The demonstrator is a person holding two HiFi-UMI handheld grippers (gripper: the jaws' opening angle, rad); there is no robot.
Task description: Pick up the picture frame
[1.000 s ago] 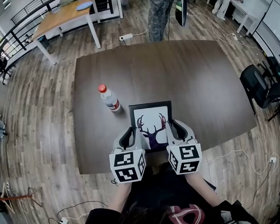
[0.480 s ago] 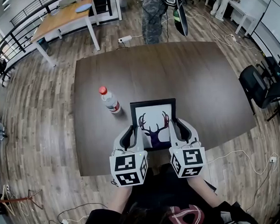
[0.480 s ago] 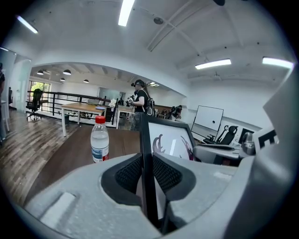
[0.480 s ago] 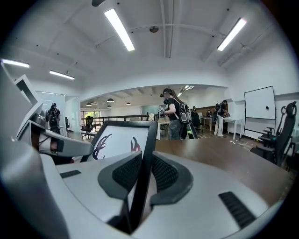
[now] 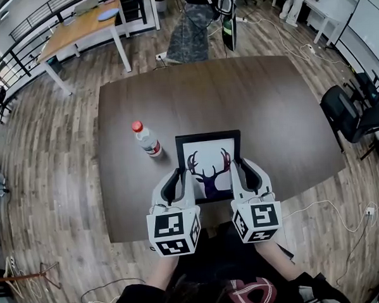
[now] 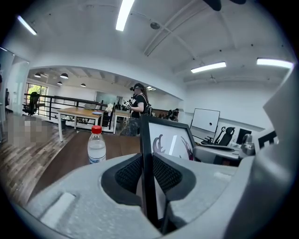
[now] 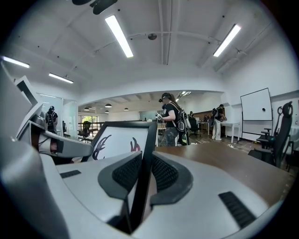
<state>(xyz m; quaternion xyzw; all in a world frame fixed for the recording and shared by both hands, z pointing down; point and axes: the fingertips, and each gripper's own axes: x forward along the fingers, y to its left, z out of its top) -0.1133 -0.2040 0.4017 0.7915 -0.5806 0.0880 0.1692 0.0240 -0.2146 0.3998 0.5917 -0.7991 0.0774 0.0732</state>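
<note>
Picture frame is pinched at its left edge by left gripper, right edge by right gripper; bottle nearby.

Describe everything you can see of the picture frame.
The picture frame is a thin black rectangle around a white print of a dark purple deer head with antlers. It is over the near part of the brown table, face toward the person. The left gripper and right gripper clamp its left and right bars.
</note>
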